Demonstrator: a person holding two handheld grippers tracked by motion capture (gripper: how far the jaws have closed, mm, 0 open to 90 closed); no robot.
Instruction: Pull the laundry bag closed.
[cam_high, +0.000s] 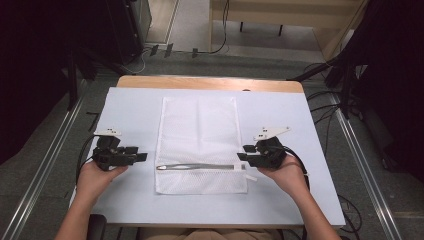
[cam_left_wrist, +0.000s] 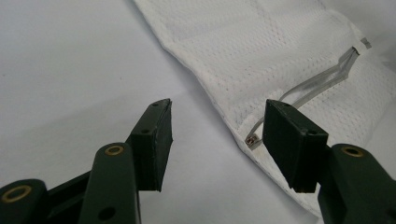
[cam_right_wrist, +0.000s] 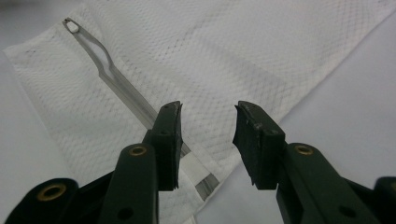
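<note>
A wooden table (cam_high: 210, 82) with a pale blue cover (cam_high: 130, 107) fills the centre of the frame. Grey floor (cam_high: 195, 25) stretches above it. Black cables (cam_high: 327, 107) trail at right, and metal rails (cam_high: 45, 160) run down the left.

One white mesh bag (cam_high: 198, 142) with one zipper (cam_high: 197, 167) lies on one surface (cam_high: 280, 200); two grippers flank the bag, a left gripper (cam_high: 141, 157) and a right gripper (cam_high: 245, 152).

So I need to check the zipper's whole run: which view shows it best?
The high view: the zipper lies end to end across the mesh bag. The left gripper view has its run cut by a jaw; the right gripper view loses its near end behind a jaw.
</note>
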